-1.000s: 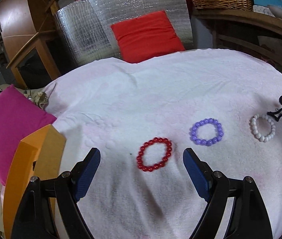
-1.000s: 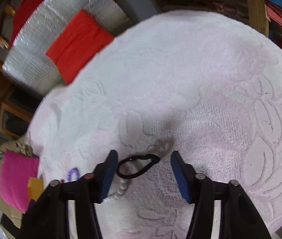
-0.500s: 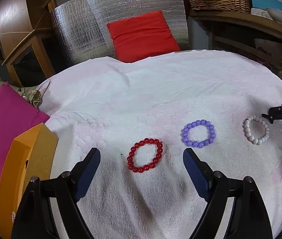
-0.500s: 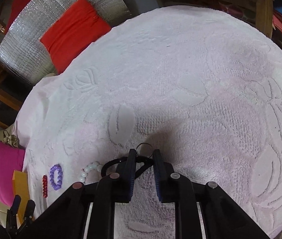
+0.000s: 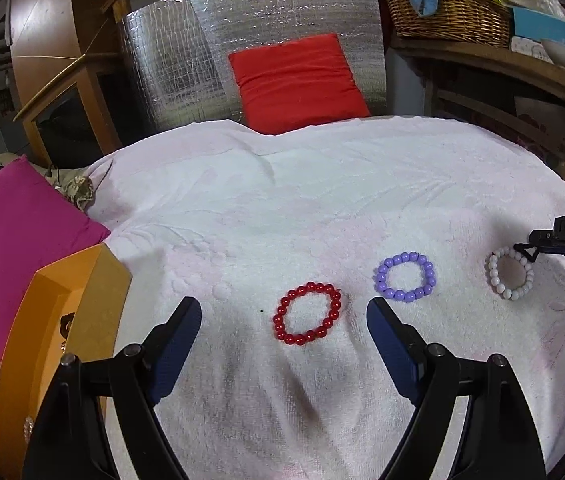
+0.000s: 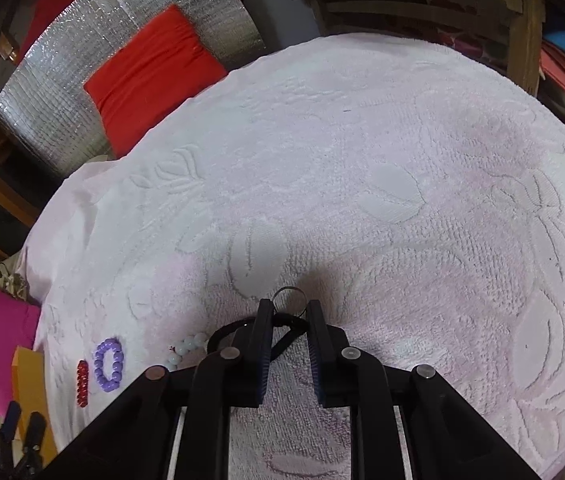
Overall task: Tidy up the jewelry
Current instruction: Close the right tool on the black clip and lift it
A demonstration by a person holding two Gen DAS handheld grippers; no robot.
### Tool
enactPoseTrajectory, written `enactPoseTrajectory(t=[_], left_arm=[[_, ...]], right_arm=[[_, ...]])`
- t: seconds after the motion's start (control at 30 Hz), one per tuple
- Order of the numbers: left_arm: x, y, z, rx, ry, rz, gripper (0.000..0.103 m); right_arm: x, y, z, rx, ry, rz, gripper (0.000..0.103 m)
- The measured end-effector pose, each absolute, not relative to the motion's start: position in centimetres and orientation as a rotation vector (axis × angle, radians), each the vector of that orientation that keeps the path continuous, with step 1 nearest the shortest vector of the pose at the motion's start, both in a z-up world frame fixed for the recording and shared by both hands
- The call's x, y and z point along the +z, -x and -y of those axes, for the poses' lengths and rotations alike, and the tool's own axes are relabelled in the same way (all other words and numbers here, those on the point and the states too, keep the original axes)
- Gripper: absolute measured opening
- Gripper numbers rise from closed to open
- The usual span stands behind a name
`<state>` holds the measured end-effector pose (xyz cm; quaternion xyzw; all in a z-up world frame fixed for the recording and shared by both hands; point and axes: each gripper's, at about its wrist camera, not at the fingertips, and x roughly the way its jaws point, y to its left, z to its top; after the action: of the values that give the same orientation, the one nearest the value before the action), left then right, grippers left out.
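Observation:
Three bead bracelets lie in a row on the white towel (image 5: 282, 200): red (image 5: 336, 304), purple (image 5: 382, 280), white (image 5: 494, 280). My left gripper (image 5: 282, 306) hangs open just in front of the red bracelet, holding nothing. In the right wrist view my right gripper (image 6: 288, 308) is shut on a black elastic loop (image 6: 222, 330) beside the white bracelet (image 6: 190, 342). A small metal ring (image 6: 288, 290) shows at its fingertips. In the left wrist view the right gripper (image 5: 530, 246) reaches in from the right edge, above the white bracelet.
An orange box (image 5: 62, 320) stands open at the towel's left edge, with a pink cushion (image 5: 14, 248) behind it. A red cushion (image 5: 298, 80) and silver foil panel (image 5: 186, 60) back the far side. A wicker basket (image 5: 450, 12) sits on a wooden shelf at the right.
My right gripper's jaws closed from wide apart onto the black loop that lay between them. The left gripper stayed open and nearly still.

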<state>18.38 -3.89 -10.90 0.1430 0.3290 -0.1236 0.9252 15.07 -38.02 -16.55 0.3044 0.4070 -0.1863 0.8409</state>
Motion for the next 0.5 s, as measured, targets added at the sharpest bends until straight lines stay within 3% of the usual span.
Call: enactPoseTrajectory(t=[0.33, 0.5], left_arm=[[-10.34, -17.67, 3.33, -0.252, -0.334, -0.638, 0.085], [-10.32, -17.47, 3.36, -0.255, -0.355, -0.626, 0.085]], right_arm=[[-16.79, -15.55, 36.98, -0.453, -0.622, -0.845, 0.018], [-16.93, -15.78, 37.5, -0.455, -0.664, -0.852, 0.023]])
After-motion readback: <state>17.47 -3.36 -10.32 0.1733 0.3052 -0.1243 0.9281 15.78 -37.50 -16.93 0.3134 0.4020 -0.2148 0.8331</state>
